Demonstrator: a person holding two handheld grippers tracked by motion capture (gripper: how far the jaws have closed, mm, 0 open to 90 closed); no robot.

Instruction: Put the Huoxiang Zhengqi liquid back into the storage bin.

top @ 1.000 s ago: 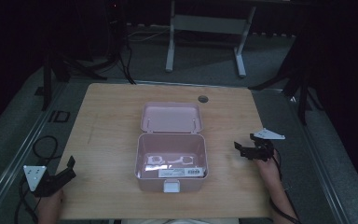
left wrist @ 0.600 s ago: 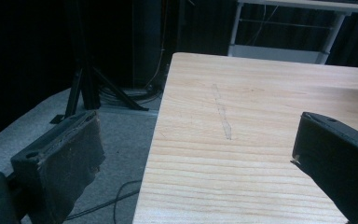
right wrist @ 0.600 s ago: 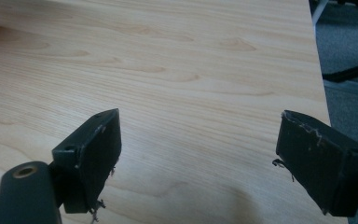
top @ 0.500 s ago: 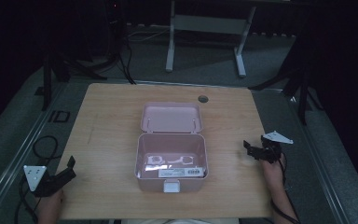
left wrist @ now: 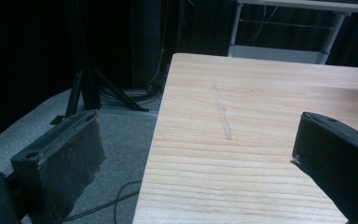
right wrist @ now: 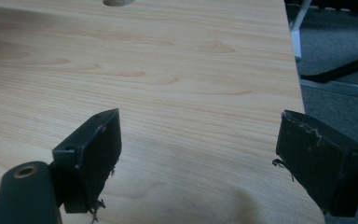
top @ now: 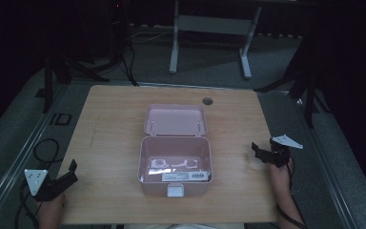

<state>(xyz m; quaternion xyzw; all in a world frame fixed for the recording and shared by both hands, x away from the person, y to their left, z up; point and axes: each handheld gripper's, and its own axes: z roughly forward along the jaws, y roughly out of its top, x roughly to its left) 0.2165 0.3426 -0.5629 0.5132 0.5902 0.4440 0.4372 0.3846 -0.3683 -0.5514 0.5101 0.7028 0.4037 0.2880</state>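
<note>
Either side of the pink box [top: 175, 162] is where my two grippers sit, both well apart from it and both empty. My left gripper [top: 66, 174] rests near the table's [top: 109, 124] near-left corner, jaws spread wide; my right gripper [top: 263, 151] is out by the right edge, level with the box's open tray, its jaws just as wide. The box stands in the middle of the table with its lid [top: 175, 119] thrown back flat on the far side of the tray, a few small white pieces [top: 174, 164] and a label strip lying inside.

I judge this a pause between steps: nothing is gripped, nothing reached for. If the box is next, I must bring a gripper in toward it, probably to the far lid or to the white latch [top: 175, 191] on the near wall.

From above I see the box and both hands at once. My left gripper view shows bare wood grain and a faint scuff [left wrist: 222, 116], well left of the box; my right gripper view shows the cable hole [right wrist: 117, 2] far ahead.
</note>
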